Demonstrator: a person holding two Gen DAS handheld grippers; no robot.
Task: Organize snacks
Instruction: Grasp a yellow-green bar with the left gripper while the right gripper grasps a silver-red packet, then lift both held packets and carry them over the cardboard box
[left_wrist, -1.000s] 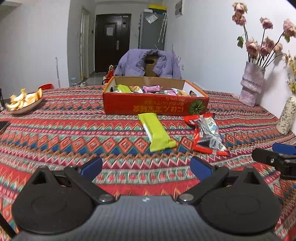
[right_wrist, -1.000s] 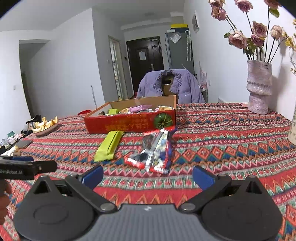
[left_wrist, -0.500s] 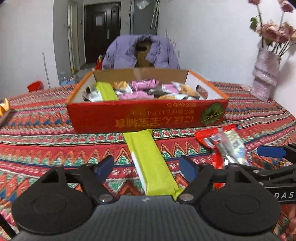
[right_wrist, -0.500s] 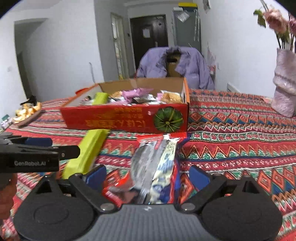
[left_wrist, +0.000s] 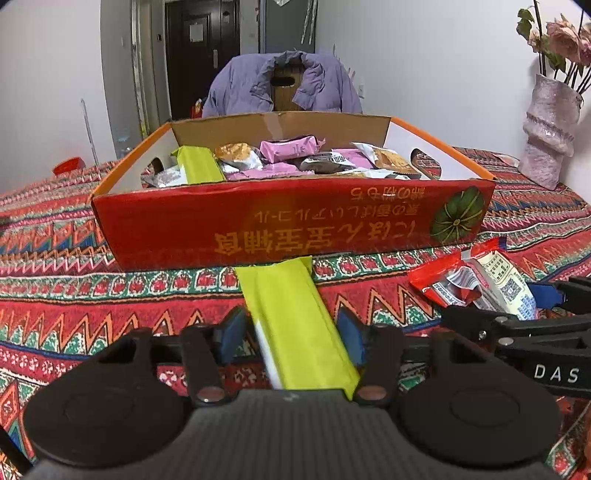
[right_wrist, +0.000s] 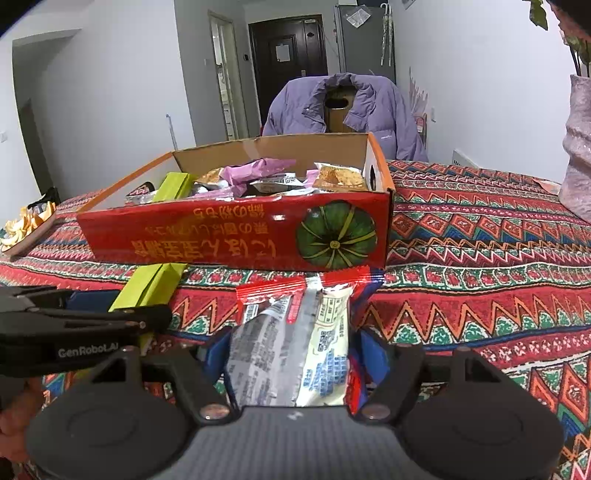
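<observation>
Both my tongs came in fast from well back on the table: a second ago the snacks lay far ahead, now each snack sits between a pair of blue pads. So the reach is done and the grasp is under way on both sides.

Left tongs: jaws closing, green bar between them. The bar lies flat on the table cloth, long axis pointing away from me, its far end touching or just short of the red box. The right pad looks to be at the bar's edge; the left pad shows a thin gap, so no squeeze yet as far as I can tell. The bar is well centred.

Right tongs: jaws also closing, red-edged packet between them. This packet is wider and crinkly, and it fills most of the gap. The pads look close to its sides, but I can't confirm firm contact. Its far end lies just before the box front, near the green pumpkin print.

The box stands directly ahead of both tongs, open on top and already holding a mix of wrappers, including another green bar at its left side. My guess at what's left: finish both pinches, lift over the front wall, drop in. The foil packet may slip or buckle.
</observation>
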